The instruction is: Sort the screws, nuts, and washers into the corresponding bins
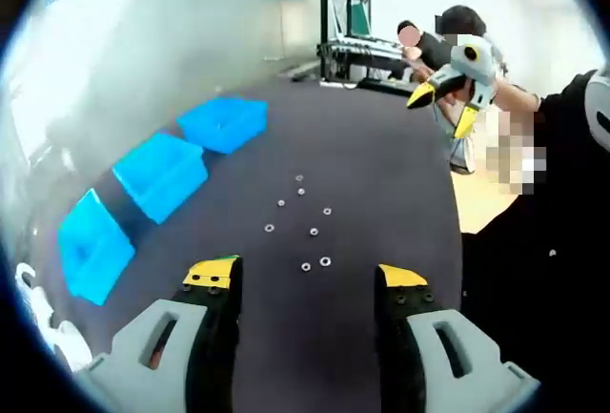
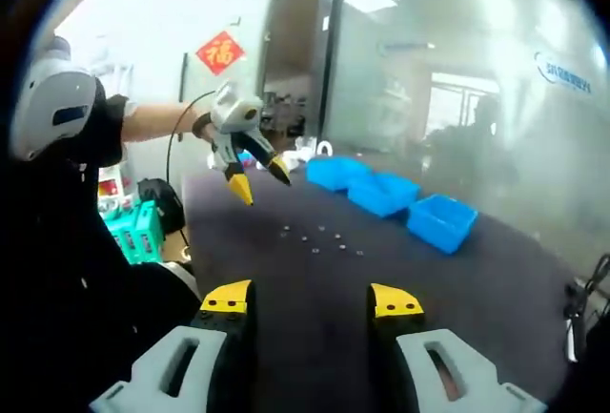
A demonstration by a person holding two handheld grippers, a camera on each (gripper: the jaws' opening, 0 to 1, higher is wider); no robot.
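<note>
Several small washers and nuts (image 1: 314, 232) lie scattered on the dark table (image 1: 381, 165). Three blue bins stand in a row along its left side: far (image 1: 224, 122), middle (image 1: 162, 173) and near (image 1: 92, 244). My left gripper (image 1: 307, 279) hovers open just short of the parts, with nothing between its jaws. My right gripper (image 1: 443, 111) is held up over the table's far right edge, with its jaws apart. In the right gripper view, my right gripper (image 2: 311, 299) is open and empty. Beyond it are the parts (image 2: 315, 237), the bins (image 2: 383, 192) and the raised left gripper (image 2: 259, 180).
The table's right edge (image 1: 459, 232) drops to a light floor. A stand with a monitor (image 1: 348, 12) and a seated person (image 1: 457, 27) are behind the table. A green crate (image 2: 133, 227) sits on the floor beside the table. A glass wall (image 2: 457, 79) runs behind the bins.
</note>
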